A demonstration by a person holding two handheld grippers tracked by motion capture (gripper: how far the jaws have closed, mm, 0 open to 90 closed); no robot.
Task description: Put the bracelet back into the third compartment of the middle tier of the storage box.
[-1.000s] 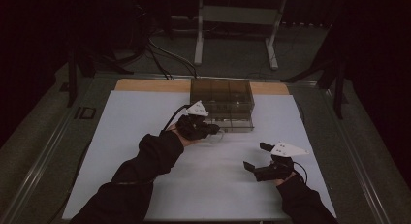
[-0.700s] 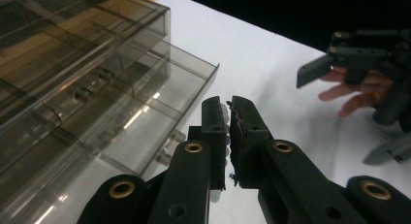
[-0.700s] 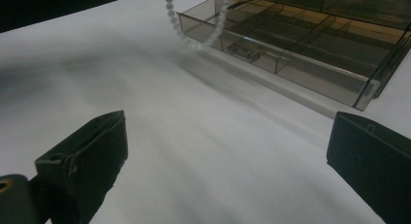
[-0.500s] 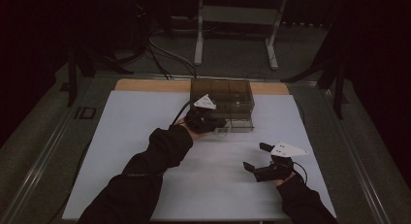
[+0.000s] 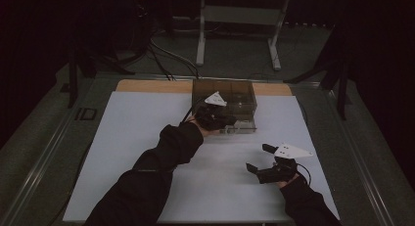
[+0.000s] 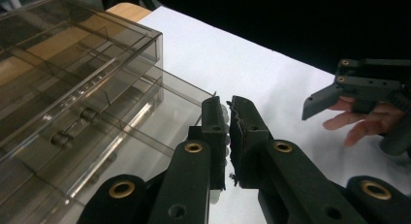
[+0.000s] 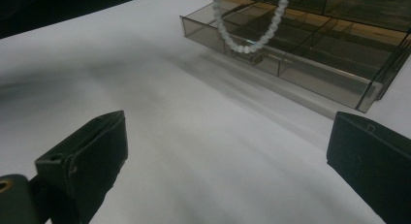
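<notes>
A smoky clear plastic organiser box (image 5: 224, 93) (image 6: 72, 64) stands at the far middle of the white mat, its lower drawer (image 5: 241, 126) (image 7: 295, 64) (image 6: 160, 117) pulled out toward me. My left gripper (image 5: 231, 121) (image 6: 229, 105) hovers over that drawer, shut on a string of white beads (image 6: 221, 118) pinched between its jaws. In the right gripper view the bead loop (image 7: 245, 45) hangs down above the drawer's compartments. My right gripper (image 5: 258, 158) (image 7: 228, 161) rests near the front right of the mat, open, with nothing between its jaws.
The white mat (image 5: 147, 138) covers most of the table, with a wooden strip (image 5: 151, 85) along its far edge. A metal stand (image 5: 240, 25) and cables (image 5: 166, 50) lie on the floor behind. Dark surroundings frame the table.
My left hand has moved forward and right, from in front of the box to above the open drawer, with the beads still in its jaws. The right hand has stayed put.
</notes>
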